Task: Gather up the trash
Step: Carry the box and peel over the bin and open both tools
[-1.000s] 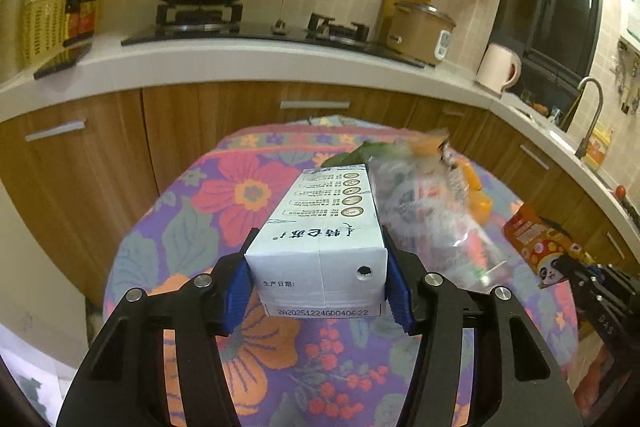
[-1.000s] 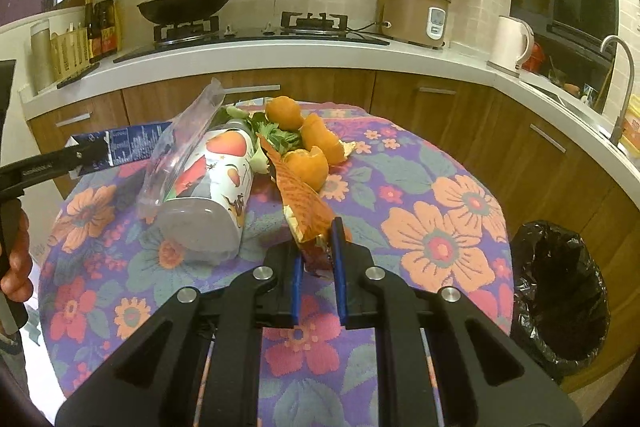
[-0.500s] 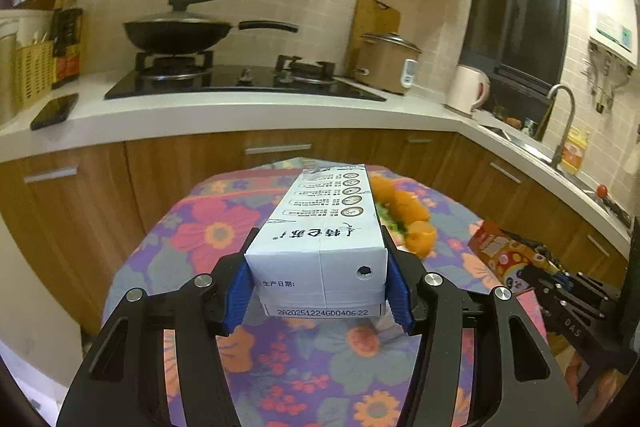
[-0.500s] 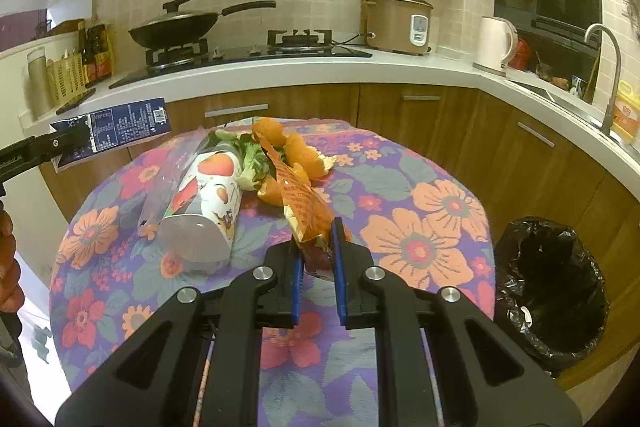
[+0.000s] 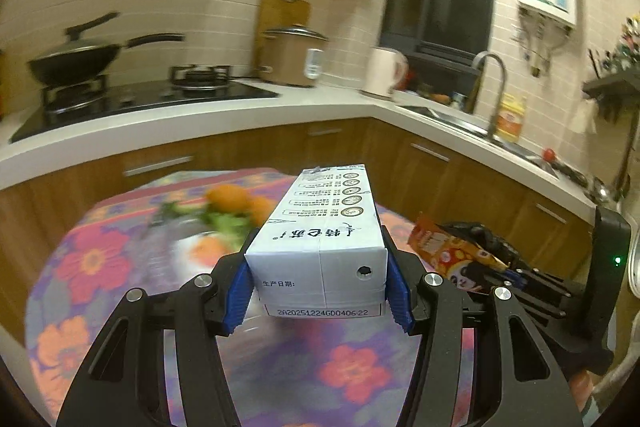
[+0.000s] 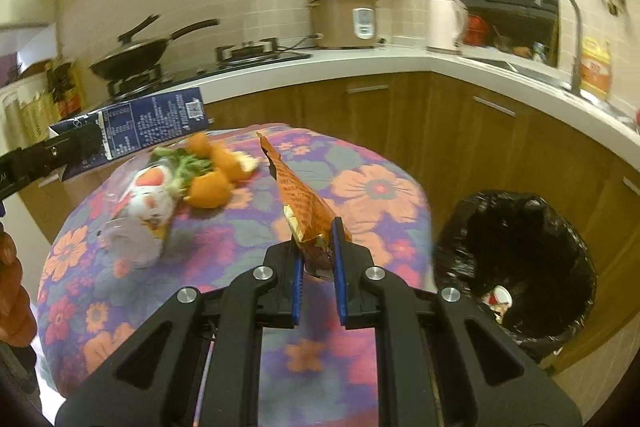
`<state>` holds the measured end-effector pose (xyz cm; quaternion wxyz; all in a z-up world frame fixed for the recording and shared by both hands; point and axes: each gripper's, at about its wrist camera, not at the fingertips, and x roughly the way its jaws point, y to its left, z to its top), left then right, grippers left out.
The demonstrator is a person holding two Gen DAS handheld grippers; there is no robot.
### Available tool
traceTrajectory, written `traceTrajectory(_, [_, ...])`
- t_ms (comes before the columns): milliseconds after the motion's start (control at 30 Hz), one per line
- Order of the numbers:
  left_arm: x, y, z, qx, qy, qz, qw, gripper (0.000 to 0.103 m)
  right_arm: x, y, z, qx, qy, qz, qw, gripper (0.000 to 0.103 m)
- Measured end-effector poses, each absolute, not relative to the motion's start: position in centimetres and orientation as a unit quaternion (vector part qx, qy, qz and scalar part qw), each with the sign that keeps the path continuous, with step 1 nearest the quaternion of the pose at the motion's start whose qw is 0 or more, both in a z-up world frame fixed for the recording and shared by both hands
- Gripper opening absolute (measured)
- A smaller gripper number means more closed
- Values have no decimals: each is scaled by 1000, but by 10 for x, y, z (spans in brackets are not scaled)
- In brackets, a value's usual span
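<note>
Left wrist view: the left tool clamps a white milk carton at frame centre, above the floral counter. Right wrist view: the right tool pinches an orange snack wrapper at centre; orange peels lie upper left, a black-lined trash bin sits lower right.

Both wrist cameras sit close behind their fingers, angled down over the table – stove at 11 o'clock. They share table and counter – the right view adds the bin at 3 o'clock.
</note>
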<state>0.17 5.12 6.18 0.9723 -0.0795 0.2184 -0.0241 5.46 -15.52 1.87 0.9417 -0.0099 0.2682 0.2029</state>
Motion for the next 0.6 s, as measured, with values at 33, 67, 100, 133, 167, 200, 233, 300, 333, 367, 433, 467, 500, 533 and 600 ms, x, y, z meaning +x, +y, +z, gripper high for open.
traceTrajectory(33, [7,44,61,-78,220,-30,972,54,57,-164,18,-6,268,194,944,10])
traceTrajectory(67, [14,35,60,-78,222,-39,971,54,61,-177,16,1,269,183,946,10])
traceTrajectory(100, [21,27,59,-78,224,-47,970,54,65,-186,15,7,270,174,947,10])
traceTrajectory(133, [30,16,57,-78,228,-58,969,54,68,-196,14,13,271,165,948,10])
traceTrajectory(167, [37,8,56,-76,231,-64,968,54,72,-209,12,20,273,152,950,10])
traceTrajectory(200, [43,0,55,-74,233,-71,967,54,75,-219,11,26,274,141,951,10])
traceTrajectory(233, [52,-11,53,-69,236,-81,966,54,79,-234,8,35,276,129,952,10])
traceTrajectory(300, [64,-28,50,-62,243,-96,963,54,84,-252,5,45,277,111,953,10])
traceTrajectory(333, [72,-40,48,-56,248,-106,961,54,86,-262,4,49,278,101,954,10])
traceTrajectory(367, [78,-49,47,-51,251,-113,960,54,91,-274,2,55,280,90,954,10])
traceTrajectory(433, [91,-71,43,-40,258,-132,956,54,95,-289,-1,64,282,74,954,10])
traceTrajectory(467, [97,-82,42,-34,260,-138,955,54,97,-296,-4,67,283,68,955,10])
traceTrajectory(500, [100,-89,41,-30,262,-143,954,54,98,-304,-6,69,283,60,955,10])
traceTrajectory(533, [106,-100,38,-24,265,-150,952,54,99,-311,-8,72,285,53,954,10])
traceTrajectory(600, [115,-116,33,-18,272,-159,949,54,104,-325,-13,76,288,37,954,10])
